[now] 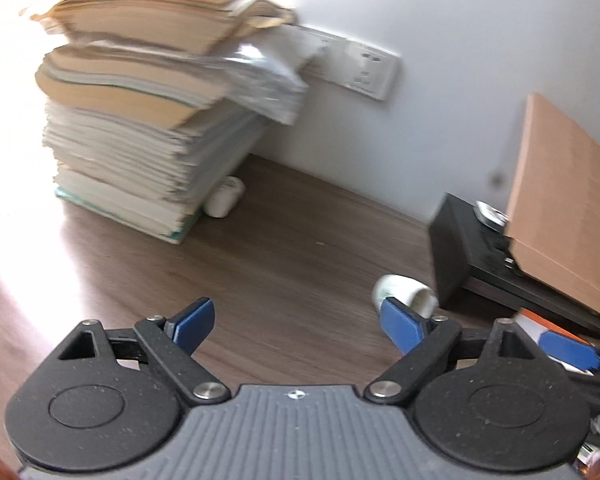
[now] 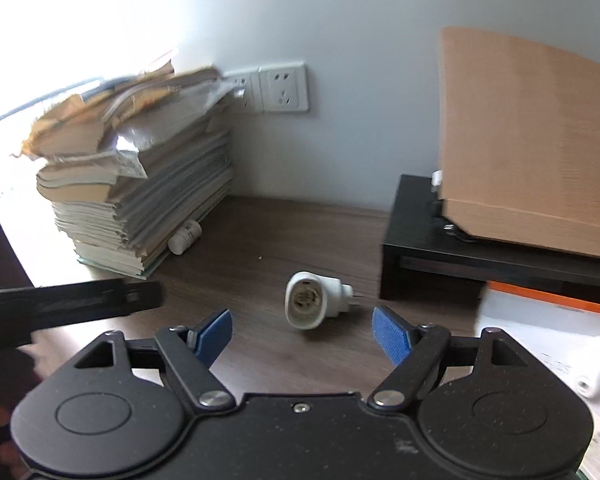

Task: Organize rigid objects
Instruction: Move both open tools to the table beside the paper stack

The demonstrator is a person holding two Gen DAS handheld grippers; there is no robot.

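White adapter plug (image 2: 314, 300) lying on its side on wooden desk (image 2: 260, 240), just ahead of right gripper (image 2: 302, 332), jaws spread wide, empty; left gripper (image 1: 296, 326) likewise wide, nothing held

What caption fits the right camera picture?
Open right tongs face a white lamp socket lying on the wooden desk.

Matt wood-grain desk (image 2: 260, 240), glossy white plastic adapter (image 2: 314, 300), matt brown cardboard box (image 2: 532, 140).
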